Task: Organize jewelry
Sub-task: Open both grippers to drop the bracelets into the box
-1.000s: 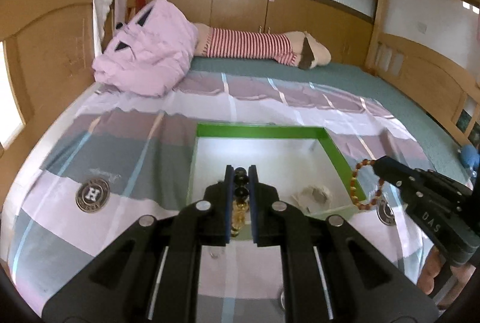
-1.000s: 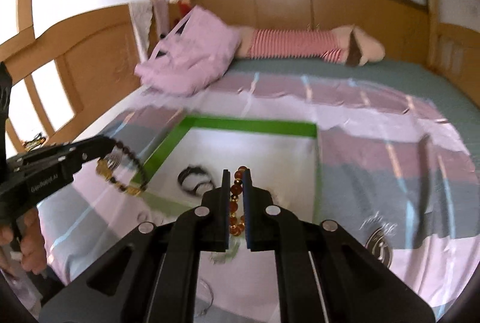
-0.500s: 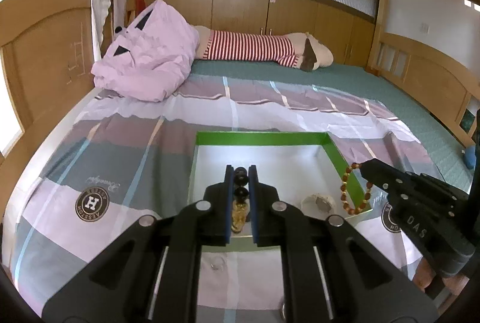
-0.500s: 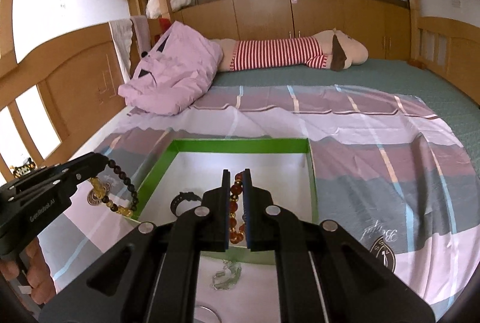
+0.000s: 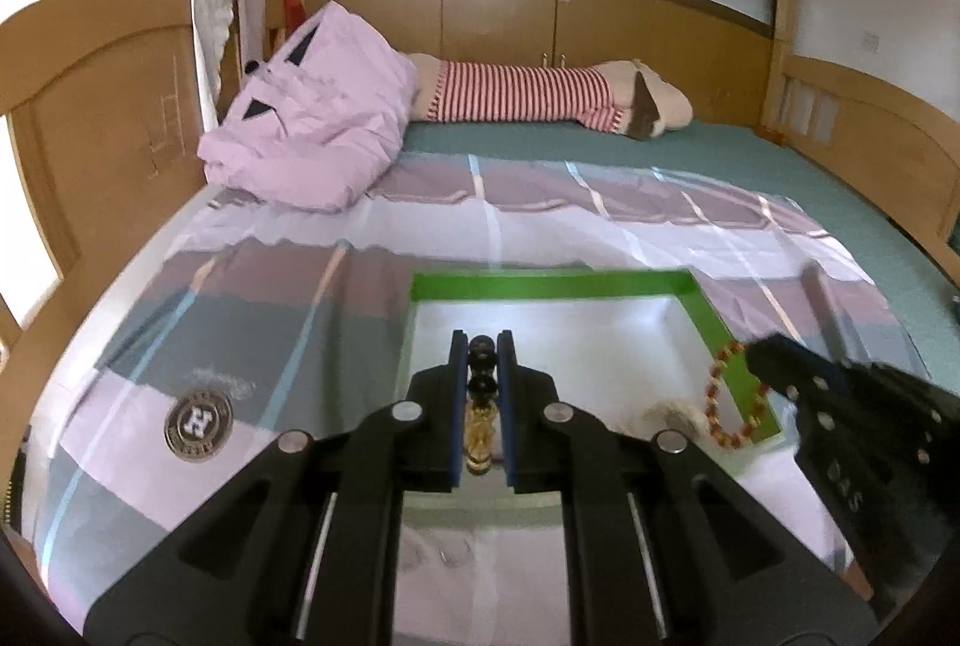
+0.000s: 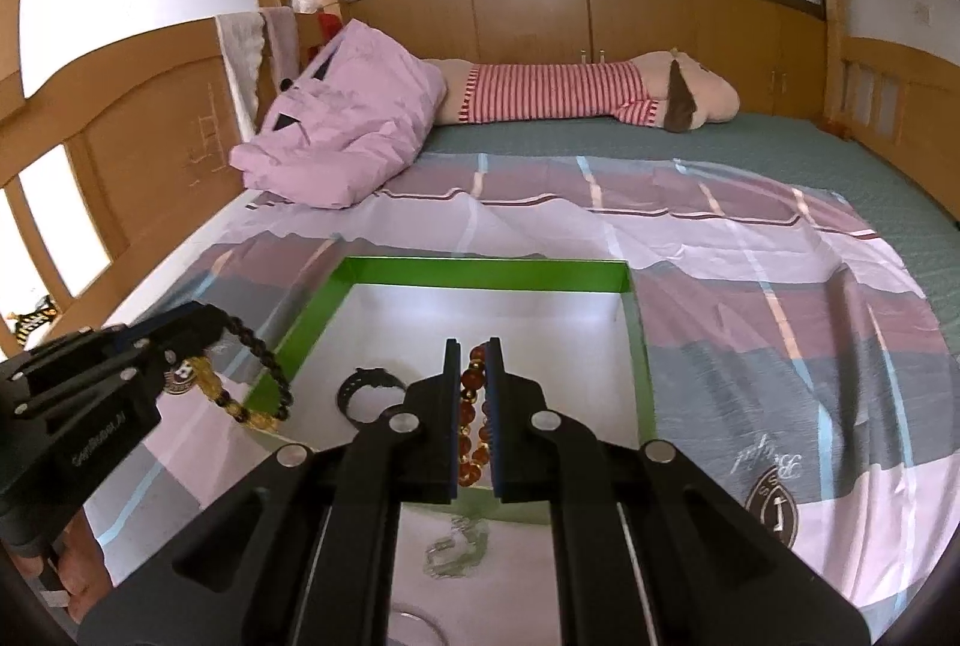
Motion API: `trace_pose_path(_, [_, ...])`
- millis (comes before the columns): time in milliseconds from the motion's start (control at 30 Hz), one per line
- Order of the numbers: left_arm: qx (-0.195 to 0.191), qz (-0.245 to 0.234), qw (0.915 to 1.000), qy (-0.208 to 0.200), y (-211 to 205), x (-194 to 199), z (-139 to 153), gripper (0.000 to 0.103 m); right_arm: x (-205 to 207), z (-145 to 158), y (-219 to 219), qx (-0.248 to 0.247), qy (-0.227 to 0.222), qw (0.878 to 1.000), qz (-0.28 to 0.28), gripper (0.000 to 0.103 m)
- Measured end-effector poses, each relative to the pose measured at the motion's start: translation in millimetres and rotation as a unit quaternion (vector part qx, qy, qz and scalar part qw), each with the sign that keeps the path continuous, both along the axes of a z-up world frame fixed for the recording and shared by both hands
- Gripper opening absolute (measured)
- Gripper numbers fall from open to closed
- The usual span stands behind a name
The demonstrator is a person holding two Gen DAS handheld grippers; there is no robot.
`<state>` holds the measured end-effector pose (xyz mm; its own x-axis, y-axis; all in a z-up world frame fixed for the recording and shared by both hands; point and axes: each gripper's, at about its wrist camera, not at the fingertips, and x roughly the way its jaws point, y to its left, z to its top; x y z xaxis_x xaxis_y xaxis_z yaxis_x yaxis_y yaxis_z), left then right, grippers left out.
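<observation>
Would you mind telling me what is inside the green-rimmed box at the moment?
Inside the green-rimmed box lie a black ring-shaped band and a small pale item; the grippers hide its near floor.

The green-rimmed box [image 6: 480, 274] lies open-topped on the bed [image 6: 780, 346]; its far and right floor is bare. A black bangle [image 6: 369, 388] occupies its near left. A silver chain [image 6: 456, 550] lies before the near wall.

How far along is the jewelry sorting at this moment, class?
Done: a black bracelet and a pale trinket lie in the green-rimmed box. In hand: the left claw grips a black-and-gold bead bracelet; the right claw grips an amber bead bracelet. Left: a silver chain lies outside on the checked sheet.
</observation>
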<state>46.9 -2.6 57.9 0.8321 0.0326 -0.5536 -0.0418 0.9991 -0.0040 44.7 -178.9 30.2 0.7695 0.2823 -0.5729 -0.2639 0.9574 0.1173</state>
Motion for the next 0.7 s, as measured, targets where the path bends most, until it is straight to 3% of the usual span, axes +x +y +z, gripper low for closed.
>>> trace_pose_path(200, [-0.013, 0.007, 0.9999, 0.001, 4.3, 14.5, 2.8, 0.009, 12.6, -1.1, -6.4, -0.004, -0.003, 1.000, -0.022, 0.007])
trace_pose_path(333, [-0.021, 0.000, 0.9993, 0.033, 4.2, 22.7, -12.3, 0.009, 19.6, -7.2, -5.7, -0.013, 0.009, 0.999, -0.028, 0.007])
trace_pose_path(533, [-0.040, -0.009, 0.9952, 0.089, 8.1, 33.7, -37.7, 0.009, 35.6, -32.6, 0.2, -0.029, 0.062, 0.997, -0.035, 0.007])
trace_pose_path(600, [-0.030, -0.007, 0.9954, 0.091, 6.7, 32.9, -40.6, 0.013, 36.9, -38.4, 3.2, -0.038, 0.074, 0.996, -0.031, 0.007])
trace_pose_path(700, [-0.024, -0.012, 0.9954, 0.092, 4.7, 30.6, -38.7, 0.032, 35.3, -42.6, 6.3, -0.046, 0.086, 0.995, -0.025, 0.015])
